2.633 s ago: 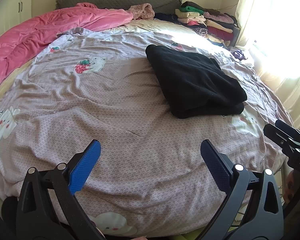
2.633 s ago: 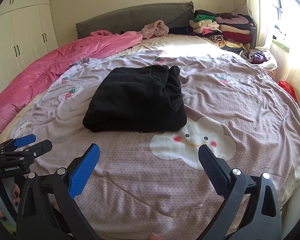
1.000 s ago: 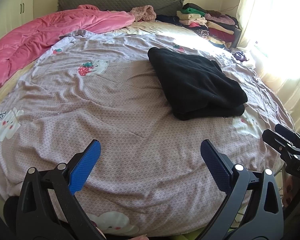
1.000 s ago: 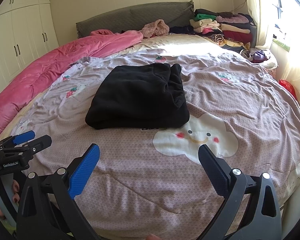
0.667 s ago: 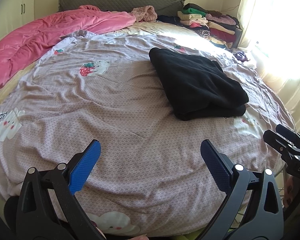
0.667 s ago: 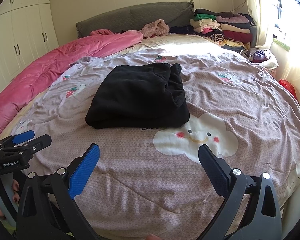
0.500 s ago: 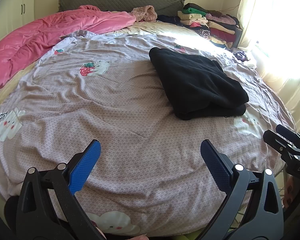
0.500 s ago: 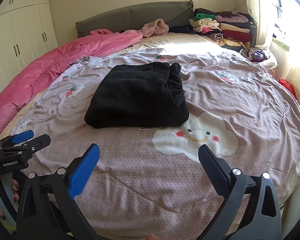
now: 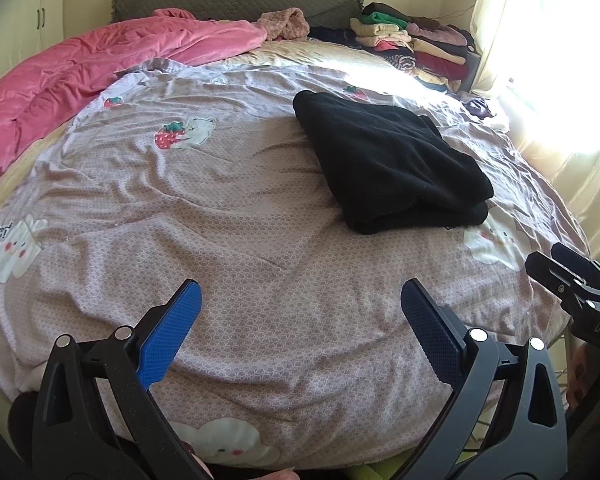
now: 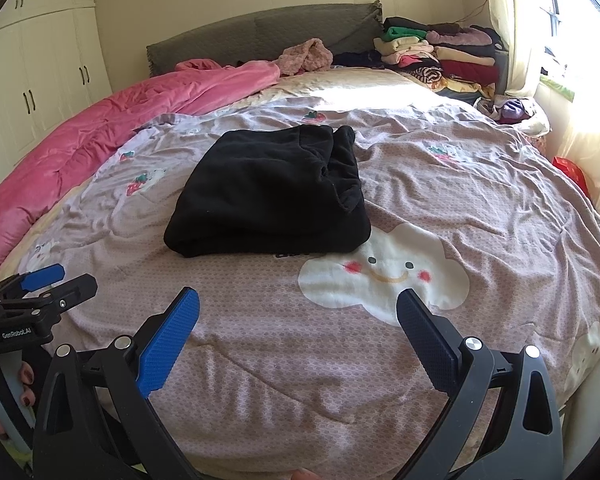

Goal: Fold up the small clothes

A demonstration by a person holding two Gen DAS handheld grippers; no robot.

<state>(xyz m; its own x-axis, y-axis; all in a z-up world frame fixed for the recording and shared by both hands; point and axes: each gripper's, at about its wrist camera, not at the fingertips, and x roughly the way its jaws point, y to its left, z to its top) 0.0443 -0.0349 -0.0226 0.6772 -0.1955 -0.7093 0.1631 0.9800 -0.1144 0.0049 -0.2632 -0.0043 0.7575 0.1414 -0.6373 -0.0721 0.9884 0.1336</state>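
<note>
A black garment [image 10: 272, 192] lies folded into a thick rectangle near the middle of the bed [image 10: 480, 216], on the mauve printed quilt, its near edge just beside the smiling cloud print [image 10: 384, 268]. Both tools hang at the foot of the bed, well apart from the cloth. The left gripper [image 9: 300, 328] has its jaws spread wide with nothing between them, and the right gripper [image 10: 298, 330] is likewise wide and empty.

The fold looks finished, though one side seems bunched, perhaps a waistband or cuff; the black fabric hides the detail. If tidying is wanted, pinch only the top layer at that bunched side and draw it flat without dragging the stack. Otherwise, lift the bundle from both short ends together, so the layers do not slide, and carry it towards the stacked clothes [image 10: 440, 52] by the headboard [image 10: 260, 36].
</note>
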